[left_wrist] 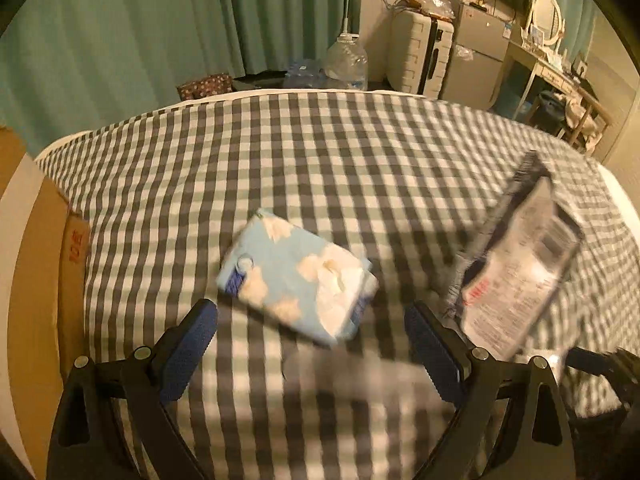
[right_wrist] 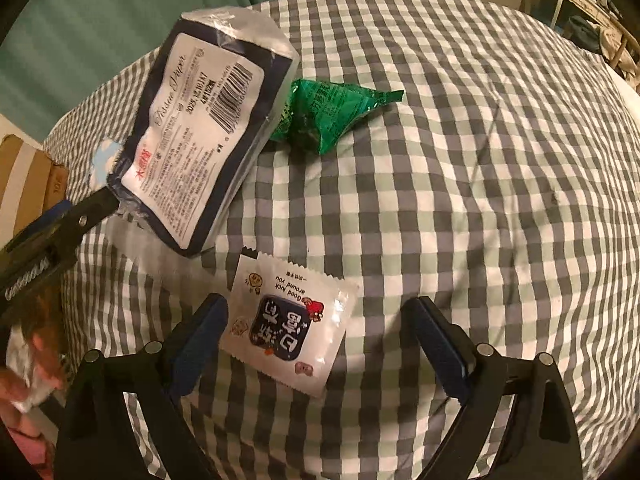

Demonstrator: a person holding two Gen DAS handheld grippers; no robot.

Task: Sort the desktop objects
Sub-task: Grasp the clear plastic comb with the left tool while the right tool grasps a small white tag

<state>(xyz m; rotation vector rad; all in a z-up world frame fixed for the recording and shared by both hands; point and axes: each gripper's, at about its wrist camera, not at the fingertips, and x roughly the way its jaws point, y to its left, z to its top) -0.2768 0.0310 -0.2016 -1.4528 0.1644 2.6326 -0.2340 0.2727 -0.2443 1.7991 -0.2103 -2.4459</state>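
Grey-and-white checked cloth (left_wrist: 320, 152) covers the work surface, with green curtains (left_wrist: 120, 40) behind; the left gripper (left_wrist: 312, 312) hovers low over it, blue-padded fingers spread wide and holding nothing; just ahead of its tips lies a soft blue tissue pack (left_wrist: 296, 276) printed with white clouds, long axis running from far left to near right, blurred.

Against the outer side of that gripper's right finger sits a dark-bordered tissue pack (right_wrist: 204, 120), its white label reading "Tissue Paper" in script above a barcode and a date beginning 2025; smaller print is too fine to read; its long axis points away from the right camera, leaning slightly right; whether it lies flat cannot be told.

The right gripper (right_wrist: 316, 304) also stands wide apart and empty; between its tips rests a white sachet (right_wrist: 292, 320) with a dark panel of Chinese characters and "Good luck around you", all upside down to the camera; its long axis slants from far left to near right.

Beyond, touching the dark pack, lies a crumpled green triangular packet (right_wrist: 320, 116); a cardboard box (left_wrist: 78, 240) with red characters stands at the left edge.
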